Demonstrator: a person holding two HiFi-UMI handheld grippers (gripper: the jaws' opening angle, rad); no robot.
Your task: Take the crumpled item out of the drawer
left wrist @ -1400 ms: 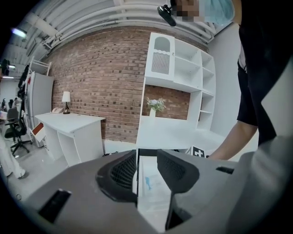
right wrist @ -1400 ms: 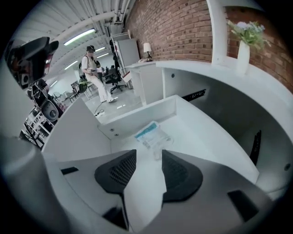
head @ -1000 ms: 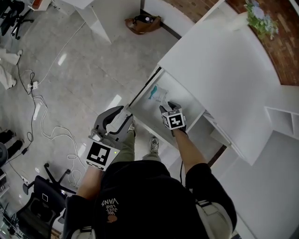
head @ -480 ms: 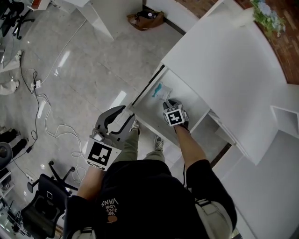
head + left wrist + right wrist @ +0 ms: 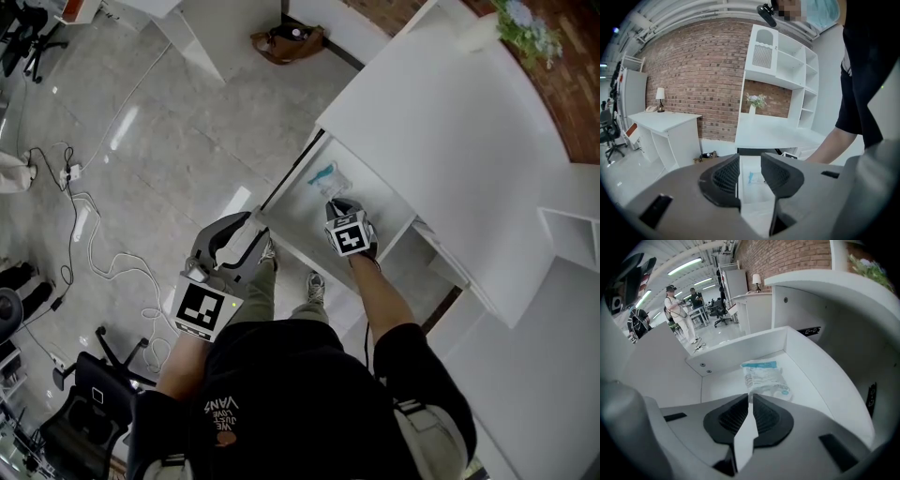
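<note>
Closing over the last second, the right hand-held gripper (image 5: 750, 401) pinches the near end of the crumpled packet (image 5: 764, 378), which stretches straight ahead along the drawer (image 5: 740, 352); the left hand-held gripper (image 5: 750, 173) waits open, farther off.

only thing we can actually read is the upside-down lettering (image 5: 217, 411) towards the left edge of the person's black shirt (image 5: 291, 394), looks like "WE JUST LOVE VANS" to us, blue print on the crumpled packet (image 5: 765, 379) too small to read
</note>
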